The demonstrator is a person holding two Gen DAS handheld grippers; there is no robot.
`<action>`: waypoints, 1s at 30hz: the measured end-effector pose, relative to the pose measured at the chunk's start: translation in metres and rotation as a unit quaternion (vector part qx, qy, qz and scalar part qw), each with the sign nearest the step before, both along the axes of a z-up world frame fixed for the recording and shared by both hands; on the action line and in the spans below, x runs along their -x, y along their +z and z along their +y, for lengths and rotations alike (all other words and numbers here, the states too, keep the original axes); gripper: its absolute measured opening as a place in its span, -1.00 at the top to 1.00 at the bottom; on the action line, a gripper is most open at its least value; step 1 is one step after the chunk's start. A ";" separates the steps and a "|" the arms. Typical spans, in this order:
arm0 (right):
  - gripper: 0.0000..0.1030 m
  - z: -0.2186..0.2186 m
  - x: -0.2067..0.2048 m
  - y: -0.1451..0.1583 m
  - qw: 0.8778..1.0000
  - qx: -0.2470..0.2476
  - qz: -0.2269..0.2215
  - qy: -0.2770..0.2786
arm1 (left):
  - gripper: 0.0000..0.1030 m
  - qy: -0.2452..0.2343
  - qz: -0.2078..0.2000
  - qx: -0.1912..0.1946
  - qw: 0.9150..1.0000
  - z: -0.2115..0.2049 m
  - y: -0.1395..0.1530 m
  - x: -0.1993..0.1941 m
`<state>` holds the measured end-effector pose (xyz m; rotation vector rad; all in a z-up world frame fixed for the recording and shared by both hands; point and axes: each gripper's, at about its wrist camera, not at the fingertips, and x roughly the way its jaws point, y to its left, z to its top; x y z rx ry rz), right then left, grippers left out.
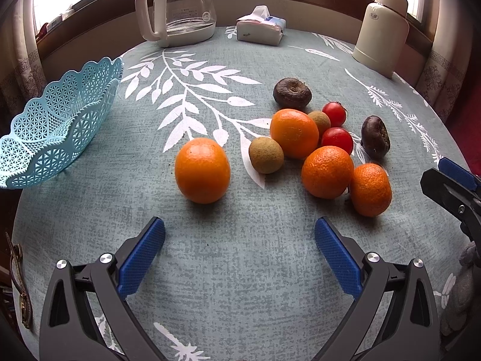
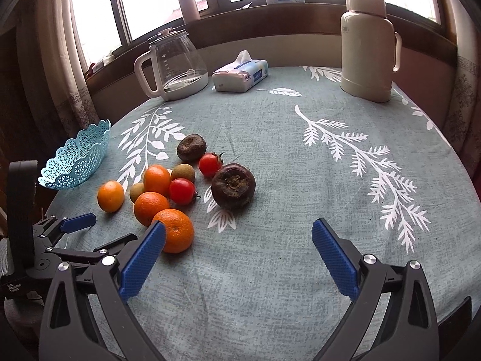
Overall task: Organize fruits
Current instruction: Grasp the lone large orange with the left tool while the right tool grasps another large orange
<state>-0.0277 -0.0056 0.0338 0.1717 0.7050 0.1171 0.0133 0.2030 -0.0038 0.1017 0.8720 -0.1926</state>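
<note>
Matt woven tablecloth (image 1: 240, 270); glossy tomatoes (image 1: 336, 140); perforated plastic basket (image 1: 60, 126).

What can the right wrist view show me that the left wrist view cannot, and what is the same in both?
Only the right wrist view: a tall cup on the window sill, the handle of the cream thermos, and the body of the left claw.

Only the left wrist view: the open inside of the blue basket, and the lone orange standing clearly apart from the pile.

Both: four oranges, two red tomatoes, two dark round fruits, the glass kettle, the tissue pack, and both claws open and empty.
</note>
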 end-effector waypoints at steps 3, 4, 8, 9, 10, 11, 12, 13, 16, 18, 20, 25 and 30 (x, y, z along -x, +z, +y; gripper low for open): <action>-0.86 0.005 0.001 0.002 1.000 -0.002 -0.002 0.008 | -0.96 0.015 -0.006 0.004 1.000 0.003 0.002 0.004; -0.85 0.008 0.002 0.002 1.000 0.000 -0.002 0.010 | -0.96 0.018 -0.008 0.010 1.000 0.005 0.003 0.003; -0.83 0.016 0.003 0.001 1.000 0.010 -0.001 0.021 | -0.96 0.033 -0.010 0.033 0.999 0.017 0.007 0.003; -0.81 0.017 0.003 0.002 1.000 0.010 0.000 0.022 | -0.96 0.039 -0.011 0.040 0.998 0.021 0.009 0.002; -0.81 0.017 0.002 0.002 1.000 0.009 0.001 0.022 | -0.96 0.048 -0.012 0.045 0.998 0.026 0.010 0.002; -0.80 0.017 0.002 0.002 1.000 0.008 0.002 0.023 | -0.96 0.060 -0.015 0.049 0.997 0.032 0.012 0.002; -0.79 0.018 0.002 0.001 1.000 0.008 0.003 0.024 | -0.96 0.069 -0.019 0.052 0.996 0.037 0.013 0.002; -0.78 0.019 0.002 0.001 1.000 0.009 0.005 0.026 | -0.96 0.075 -0.023 0.053 0.995 0.042 0.015 0.001; -0.70 0.026 0.000 -0.001 0.999 0.010 0.011 0.039 | -0.96 0.089 -0.035 0.046 0.994 0.054 0.019 0.001; -0.66 0.031 -0.002 -0.002 0.999 0.013 0.015 0.049 | -0.96 0.093 -0.041 0.047 0.994 0.061 0.022 0.002; -0.53 0.038 -0.004 -0.004 0.998 0.021 0.022 0.059 | -0.96 0.096 -0.043 0.050 0.993 0.065 0.024 0.002; -0.27 0.052 -0.016 -0.009 0.995 0.025 0.042 0.083 | -0.96 0.094 -0.045 0.044 0.994 0.065 0.024 0.002; 0.01 0.060 -0.030 -0.016 0.993 0.017 0.065 0.100 | -0.96 0.089 -0.044 0.040 0.994 0.061 0.022 0.002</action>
